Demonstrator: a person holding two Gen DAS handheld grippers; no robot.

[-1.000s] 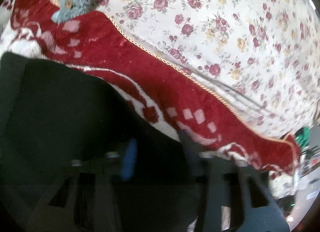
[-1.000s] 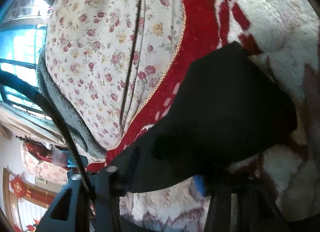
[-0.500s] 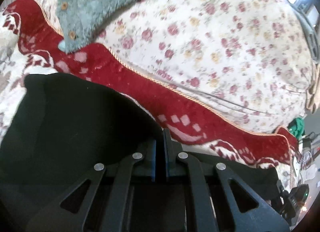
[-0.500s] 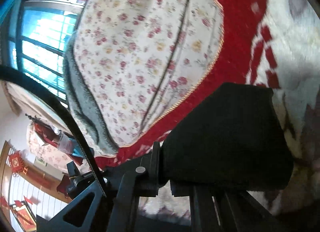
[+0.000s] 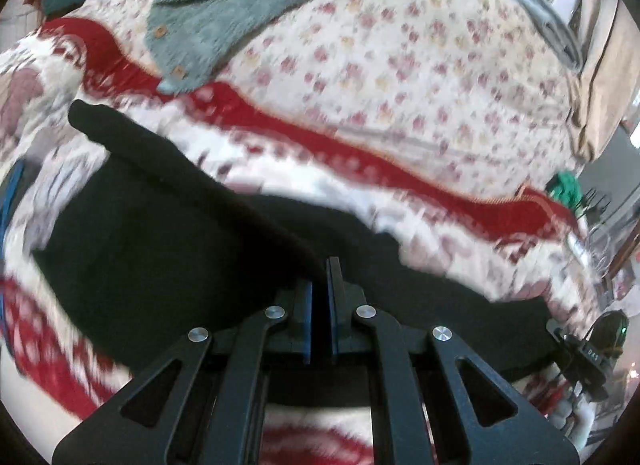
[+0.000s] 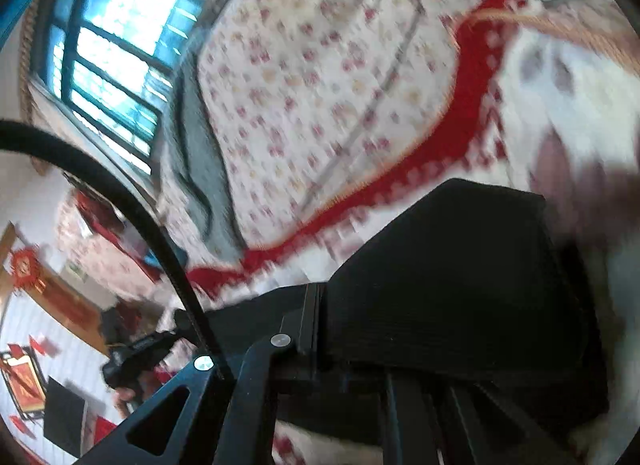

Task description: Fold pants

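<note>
Because both the left gripper (image 5: 320, 297) and the right gripper (image 6: 320, 329) are clamped on the edge of the black pants (image 5: 160, 249), which drape limply over the patterned bed (image 5: 400, 65), the cloth looks light, soft and floppy; corners seem best holds.

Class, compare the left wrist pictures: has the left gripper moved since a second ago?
Yes. The left gripper, now shut on the black pants, has drawn back from the grey fleece garment, which shows more of itself and sits further off.
</note>
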